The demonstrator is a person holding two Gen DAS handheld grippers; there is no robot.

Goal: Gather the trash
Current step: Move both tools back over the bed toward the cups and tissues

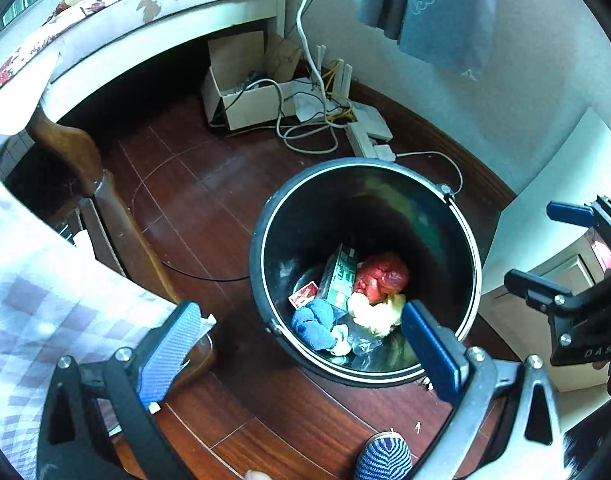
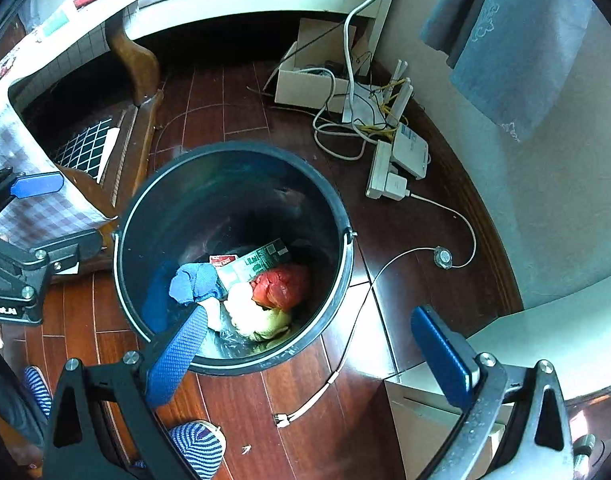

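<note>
Looking down past the right gripper [image 2: 317, 354], its two blue-padded fingers [image 2: 177, 356] spread wide with nothing between them. A black trash bin [image 2: 145, 200] stands on the dark wood floor [image 2: 241, 400] just ahead of the left finger, whose tip overlaps the bin's near rim. Inside lie a blue cloth [image 2: 195, 286], a green carton [image 2: 257, 262], a red crumpled wad [image 2: 283, 284] and pale yellowish scraps [image 2: 253, 316] (all heaped together at the bottom). Far left of the fingers, the left gripper [image 2: 37, 204] shows, also spread.

Carton [image 1: 339, 276], crumpled wads in bin [image 1: 265, 240]; power strip [image 1: 363, 140] behind bin.
</note>
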